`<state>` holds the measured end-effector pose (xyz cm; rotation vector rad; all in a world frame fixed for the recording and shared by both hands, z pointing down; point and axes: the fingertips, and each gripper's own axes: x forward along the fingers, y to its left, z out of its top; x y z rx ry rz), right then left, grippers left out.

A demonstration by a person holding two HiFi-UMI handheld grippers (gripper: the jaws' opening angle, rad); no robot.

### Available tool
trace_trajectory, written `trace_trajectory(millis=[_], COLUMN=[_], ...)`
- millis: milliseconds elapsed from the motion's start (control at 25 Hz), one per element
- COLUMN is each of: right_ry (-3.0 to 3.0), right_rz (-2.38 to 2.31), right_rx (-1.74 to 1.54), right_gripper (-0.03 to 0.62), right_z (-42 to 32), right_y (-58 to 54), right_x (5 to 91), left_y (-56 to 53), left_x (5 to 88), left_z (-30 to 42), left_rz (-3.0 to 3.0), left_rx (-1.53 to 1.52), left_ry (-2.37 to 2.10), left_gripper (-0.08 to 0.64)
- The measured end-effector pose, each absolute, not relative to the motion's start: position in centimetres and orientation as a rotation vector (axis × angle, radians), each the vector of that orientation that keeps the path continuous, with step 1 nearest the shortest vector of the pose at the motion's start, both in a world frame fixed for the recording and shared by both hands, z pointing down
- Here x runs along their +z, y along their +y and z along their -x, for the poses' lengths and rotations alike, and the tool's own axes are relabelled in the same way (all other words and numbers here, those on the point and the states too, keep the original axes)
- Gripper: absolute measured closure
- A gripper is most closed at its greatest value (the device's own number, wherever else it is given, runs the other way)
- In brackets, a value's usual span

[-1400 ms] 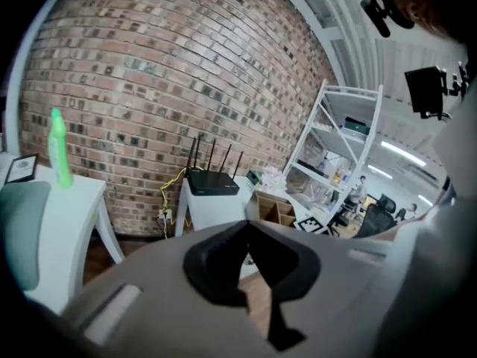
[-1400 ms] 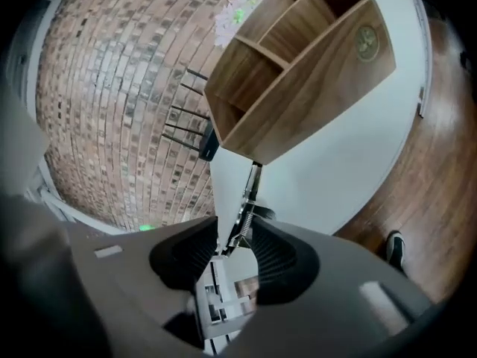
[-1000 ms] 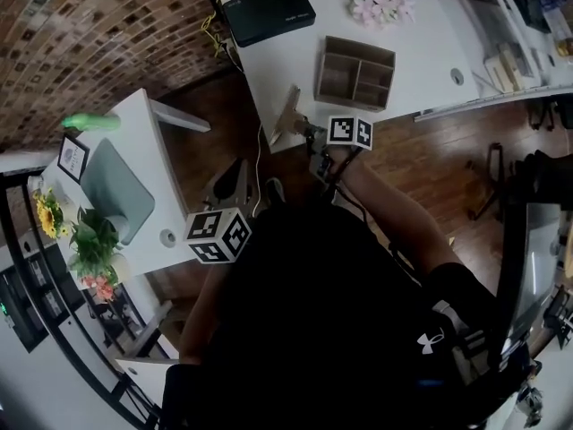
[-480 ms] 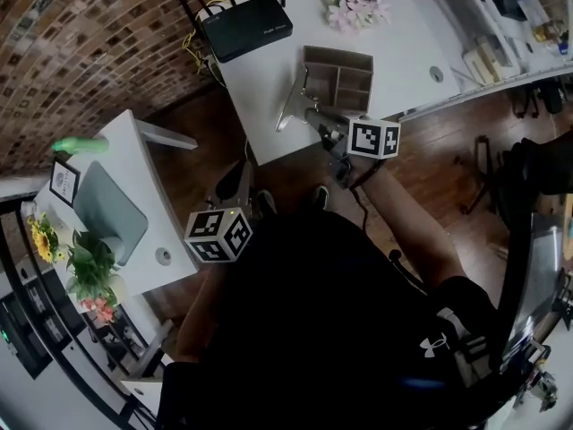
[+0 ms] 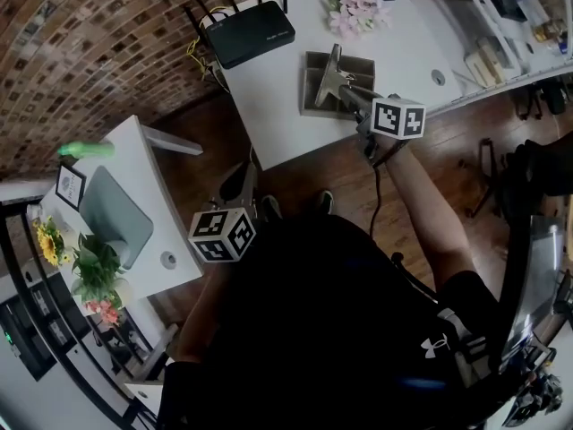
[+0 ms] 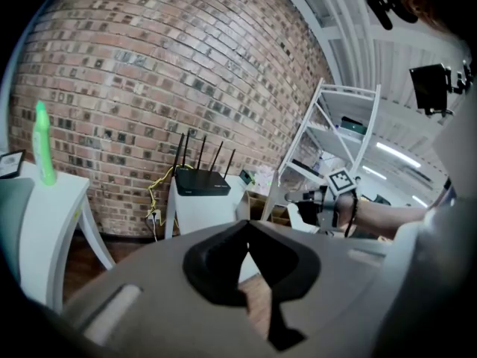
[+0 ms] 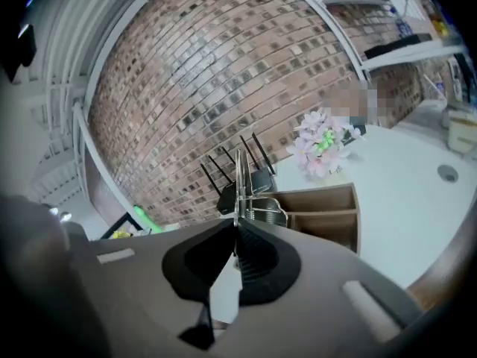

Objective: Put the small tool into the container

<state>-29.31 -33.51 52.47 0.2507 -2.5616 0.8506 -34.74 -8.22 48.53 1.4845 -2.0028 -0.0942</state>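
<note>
My right gripper (image 5: 354, 97) is shut on a small silver metal tool (image 5: 331, 74) and holds it in the air over the near side of the brown wooden compartment container (image 5: 360, 66) on the white table (image 5: 286, 106). In the right gripper view the tool (image 7: 238, 181) stands edge-on out of the shut gripper (image 7: 237, 233), with the container (image 7: 328, 207) just beyond. My left gripper (image 5: 240, 182) hangs low over the floor between the two tables. Its pads meet with nothing between them in the left gripper view (image 6: 247, 230), which shows the right gripper (image 6: 309, 200) far ahead.
A black router (image 5: 251, 32) and pink flowers (image 5: 358, 5) stand on the white table behind the container. A second white table (image 5: 143, 204) at the left carries a green bottle (image 5: 87, 150), a grey tray (image 5: 115, 202) and potted plants (image 5: 89, 258). Wooden floor lies between them.
My right gripper has risen and moved away from me, from the table's near edge to over the container, rolling so the tool now stands on edge. The left gripper has stayed about where it was.
</note>
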Motion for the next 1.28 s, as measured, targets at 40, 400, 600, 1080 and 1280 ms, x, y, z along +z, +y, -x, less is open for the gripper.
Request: trace_trajectory(millis=[40, 400, 600, 1080, 1280], right_ry=[-2.554, -2.416, -2.337, -2.179, -2.172], right_rz=[-0.252, -0.195, -0.164, -0.069, -0.086], right_rx=[0.786, 0.375, 0.323, 0.265, 0.261], right_gripper=[0.580, 0.580, 0.580, 0.580, 0.577], right_z=[29.4, 30.0, 30.1, 31.0, 31.4], right_y=[-33.9, -34.0, -33.8, -33.6, -33.4], right_x=[52.7, 57.2, 59.1, 61.0, 61.5], left_y=[-8.2, -7.9, -7.8, -7.4, -7.0], left_x=[48.6, 49.0, 49.1, 49.4, 49.3], left_z=[34.8, 35.1, 35.2, 35.5, 35.8], left_rz=[-1.483, -1.453, -1.446, -1.417, -1.407], left_rx=[-0.093, -0.093, -0.096, -0.115, -0.129], left_ry=[-2.003, -2.005, -2.008, -2.012, -2.024], left_gripper=[0.557, 0.557, 0.557, 0.557, 0.557])
